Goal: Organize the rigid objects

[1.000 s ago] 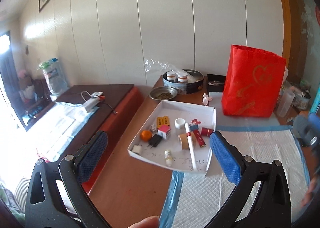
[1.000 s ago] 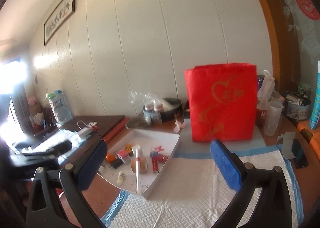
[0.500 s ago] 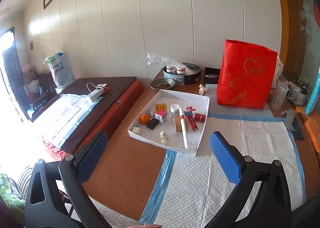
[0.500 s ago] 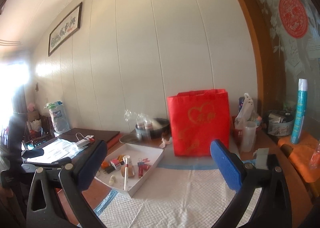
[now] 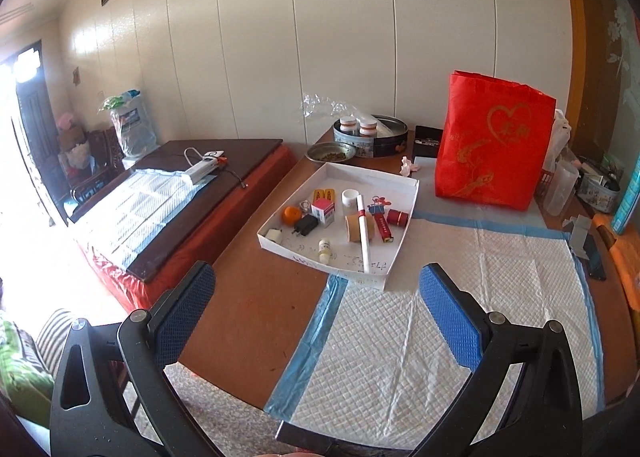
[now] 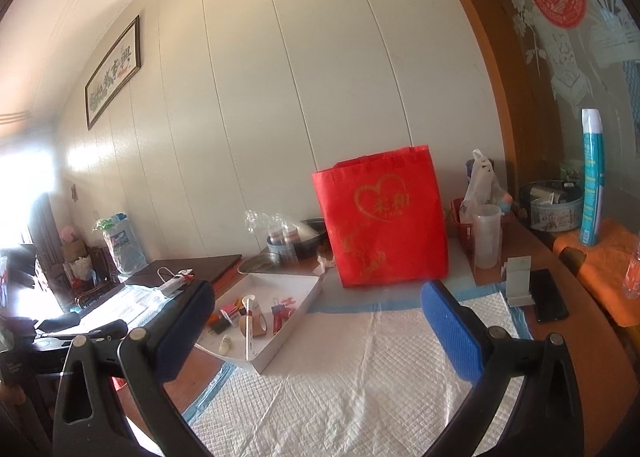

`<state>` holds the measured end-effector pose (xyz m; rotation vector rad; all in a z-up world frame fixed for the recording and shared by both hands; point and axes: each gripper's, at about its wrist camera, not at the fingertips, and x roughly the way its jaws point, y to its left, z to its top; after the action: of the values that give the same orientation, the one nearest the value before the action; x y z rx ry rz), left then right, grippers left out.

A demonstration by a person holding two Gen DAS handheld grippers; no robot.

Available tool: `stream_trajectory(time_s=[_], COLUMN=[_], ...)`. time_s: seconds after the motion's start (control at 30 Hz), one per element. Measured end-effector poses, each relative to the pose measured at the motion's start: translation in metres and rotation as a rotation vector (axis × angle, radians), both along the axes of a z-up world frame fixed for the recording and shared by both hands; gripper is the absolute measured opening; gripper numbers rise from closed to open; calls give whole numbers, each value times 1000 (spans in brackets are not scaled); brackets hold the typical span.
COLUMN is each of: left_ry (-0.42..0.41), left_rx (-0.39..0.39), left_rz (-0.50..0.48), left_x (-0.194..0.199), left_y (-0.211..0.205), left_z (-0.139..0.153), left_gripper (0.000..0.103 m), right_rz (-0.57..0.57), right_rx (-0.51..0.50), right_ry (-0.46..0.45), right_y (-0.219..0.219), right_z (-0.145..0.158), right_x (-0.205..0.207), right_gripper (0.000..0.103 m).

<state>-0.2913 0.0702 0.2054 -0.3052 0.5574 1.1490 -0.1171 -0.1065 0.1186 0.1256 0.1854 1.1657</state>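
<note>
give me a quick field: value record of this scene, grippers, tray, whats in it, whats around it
left gripper: open, empty, held back from the tray
right gripper: open, empty, above the white pad
tray: white tray, partly on the brown table, partly on the white pad
tray contents: white pen, tape roll, orange ball, black plug, red cylinder, small white cap
behind tray: red bag upright, round tin, metal dish
progress: all items in tray, none gripped

Black left tool point(image 5: 316, 309), blue textured pads point(image 5: 450, 317), silver screws
</note>
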Motion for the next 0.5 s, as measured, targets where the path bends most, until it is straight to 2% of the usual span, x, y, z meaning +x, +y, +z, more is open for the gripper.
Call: stream_trajectory(time_s=[0.5], left_ry=[-6], left_rx=[-12], left_rz=[6], left_x=[7], left_y=[-15], left_z=[-1], left_gripper=[103], right_rz=[46], right_rx=[-15], right_ry=[5], right_y=[-10], right_z=[-6], right_x=[12], right_gripper=[103])
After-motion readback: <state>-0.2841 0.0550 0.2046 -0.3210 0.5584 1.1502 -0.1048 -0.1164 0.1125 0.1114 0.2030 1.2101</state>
